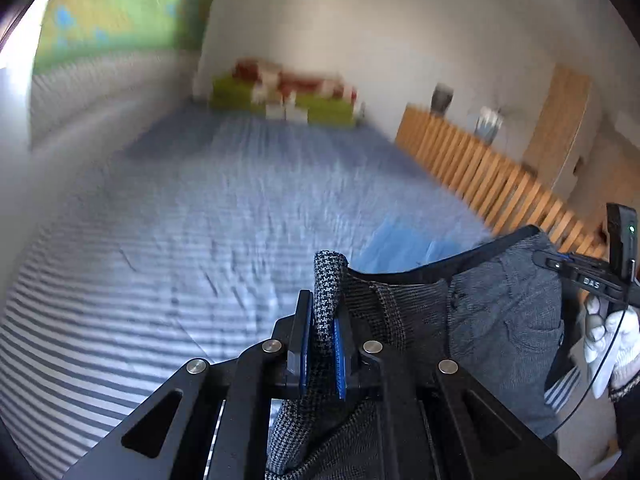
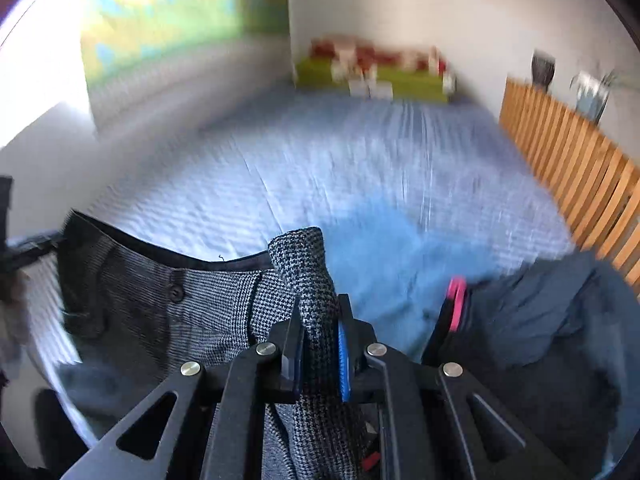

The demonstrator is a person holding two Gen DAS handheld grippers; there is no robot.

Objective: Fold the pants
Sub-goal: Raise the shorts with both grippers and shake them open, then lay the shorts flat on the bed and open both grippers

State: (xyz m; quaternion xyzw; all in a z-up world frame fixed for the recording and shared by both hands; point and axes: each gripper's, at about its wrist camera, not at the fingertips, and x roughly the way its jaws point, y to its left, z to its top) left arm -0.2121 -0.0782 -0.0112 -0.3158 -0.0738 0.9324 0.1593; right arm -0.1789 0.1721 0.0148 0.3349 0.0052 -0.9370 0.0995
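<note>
Grey houndstooth pants hang by their waistband above a bed. My left gripper is shut on one end of the waistband, a bunch of cloth standing up between its blue pads. My right gripper is shut on the other end of the pants; the black-lined waistband with a button stretches away to its left. In the left wrist view the right gripper's body and a white-gloved hand show at the far right edge.
A blue-and-white striped bedspread lies below. A light blue cloth and a dark navy garment with a pink strip lie on the bed's right side. A wooden slatted rail borders the right, green pillows the far end.
</note>
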